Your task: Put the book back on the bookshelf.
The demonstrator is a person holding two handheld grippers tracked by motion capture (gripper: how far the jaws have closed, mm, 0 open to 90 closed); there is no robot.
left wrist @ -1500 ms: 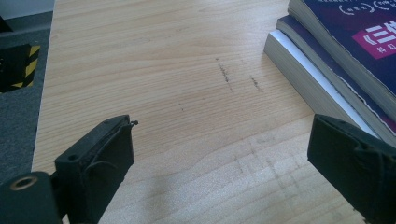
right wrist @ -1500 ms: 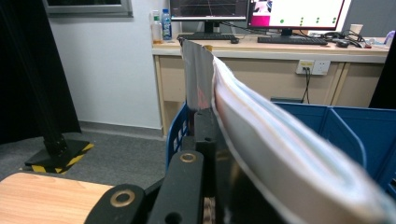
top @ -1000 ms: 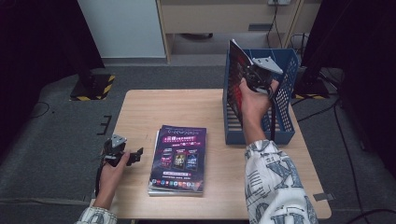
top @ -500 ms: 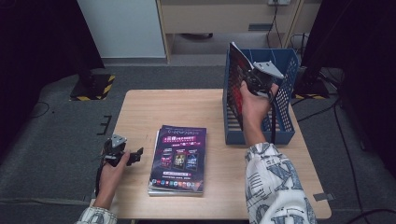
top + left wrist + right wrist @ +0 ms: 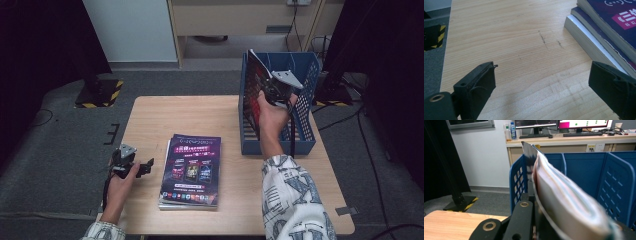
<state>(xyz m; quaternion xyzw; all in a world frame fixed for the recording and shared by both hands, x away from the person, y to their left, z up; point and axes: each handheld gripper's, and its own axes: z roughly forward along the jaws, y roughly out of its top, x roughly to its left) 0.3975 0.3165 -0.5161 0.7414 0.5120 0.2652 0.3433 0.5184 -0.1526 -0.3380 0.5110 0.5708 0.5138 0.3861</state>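
Place: a lab or office workroom set up for recording.
Landmark: a light wooden table [image 5: 150, 120] on grey carpet.
Behind the table: a beige bench [image 5: 584, 138] holding monitors [image 5: 584, 123], a keyboard [image 5: 534, 136] and two bottles [image 5: 510, 131].
Left of the table: a stand base with yellow-black hazard tape [image 5: 97, 92].
Around the table: black curtains [image 5: 45, 60] and loose floor cables [image 5: 350, 117].

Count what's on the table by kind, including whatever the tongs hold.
Magazines stacked flat: at least 3, by the edges in the left gripper view
Magazine held upright in the right tongs: 1
Blue file rack: 1
Total: at least 5
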